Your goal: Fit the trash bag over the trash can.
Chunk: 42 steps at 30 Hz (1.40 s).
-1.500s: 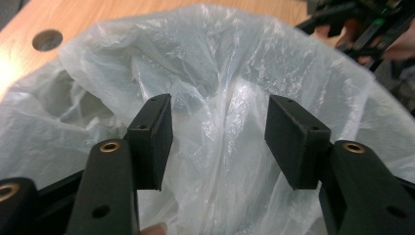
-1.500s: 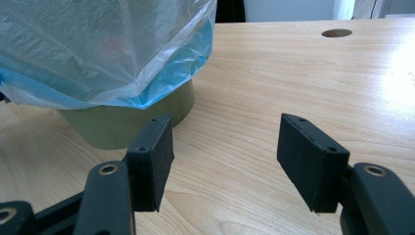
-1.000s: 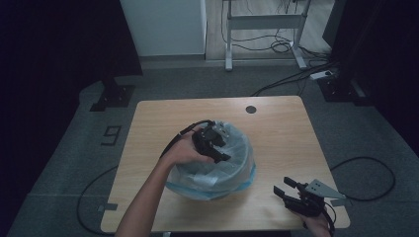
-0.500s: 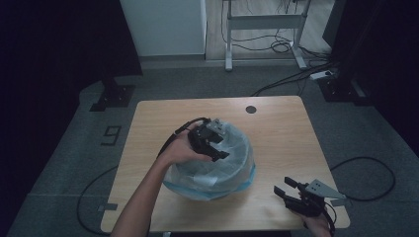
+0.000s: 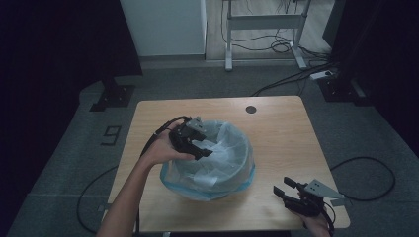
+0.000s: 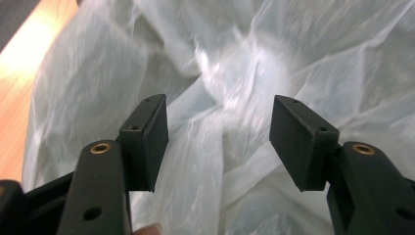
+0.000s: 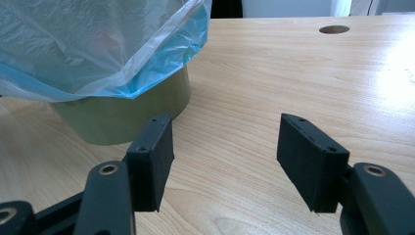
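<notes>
A bin [image 5: 217, 190] stands at the centre of the high view on a wooden table [image 5: 286, 138], lined with a pale blue bag [image 5: 227, 158]. The bag's edge is folded over the rim and hangs down the outside; in the right gripper view, at upper left, this overhang [image 7: 122, 54] covers the top of the olive-green wall [image 7: 122, 117]. Inside the bin only crumpled liner shows.

The left gripper [image 5: 197, 143] is over the bin's upper-left rim, pointing into the opening. Its jaws have just been opening and stand well apart; in the left gripper view the bag [image 6: 235, 73] lies behind them, with nothing pinched between the pads [image 6: 149, 139].

The right gripper [image 5: 289, 190] rests at the lower right of the high view, near the table's front edge and well apart from the bin. Its jaws stand wide with nothing between them, only bare table [image 7: 274, 73] ahead. A round hole [image 5: 251, 109] sits near the table's far edge.
</notes>
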Motion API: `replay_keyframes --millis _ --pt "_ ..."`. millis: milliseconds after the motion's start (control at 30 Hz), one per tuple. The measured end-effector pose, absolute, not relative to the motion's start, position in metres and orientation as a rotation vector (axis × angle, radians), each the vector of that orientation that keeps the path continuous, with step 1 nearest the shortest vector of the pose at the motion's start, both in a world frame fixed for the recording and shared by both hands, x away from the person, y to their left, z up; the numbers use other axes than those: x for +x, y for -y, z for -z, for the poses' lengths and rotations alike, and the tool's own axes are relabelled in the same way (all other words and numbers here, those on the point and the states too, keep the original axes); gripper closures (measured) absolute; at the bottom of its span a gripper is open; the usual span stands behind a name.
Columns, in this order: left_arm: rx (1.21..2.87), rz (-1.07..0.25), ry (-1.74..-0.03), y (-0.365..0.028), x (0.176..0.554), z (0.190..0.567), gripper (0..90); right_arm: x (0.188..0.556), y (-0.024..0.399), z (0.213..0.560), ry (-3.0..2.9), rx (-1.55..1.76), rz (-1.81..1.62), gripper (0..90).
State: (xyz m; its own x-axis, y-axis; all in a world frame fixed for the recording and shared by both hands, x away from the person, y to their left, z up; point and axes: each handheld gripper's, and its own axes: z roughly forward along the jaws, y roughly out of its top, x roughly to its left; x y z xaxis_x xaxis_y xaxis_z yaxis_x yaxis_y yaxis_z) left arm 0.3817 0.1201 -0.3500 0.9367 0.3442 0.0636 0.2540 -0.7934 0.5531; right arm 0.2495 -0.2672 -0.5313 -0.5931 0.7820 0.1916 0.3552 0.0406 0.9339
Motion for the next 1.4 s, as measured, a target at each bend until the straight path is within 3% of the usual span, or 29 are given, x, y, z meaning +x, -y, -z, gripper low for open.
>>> replay_keyframes --millis 600,967,1400 --pt "2.667 -0.218 -0.445 -0.109 0.388 0.368 38.9 0.249 0.27 0.531 -1.949 1.149 -1.568 38.0" --pt "2.402 -0.306 -0.469 -0.139 0.365 0.349 28.1 0.249 0.273 0.53 -1.933 1.159 -1.565 37.5" --pt "2.175 -0.39 -0.511 -0.181 0.324 0.353 27.0 0.249 0.273 0.53 -1.931 1.159 -1.537 36.8"
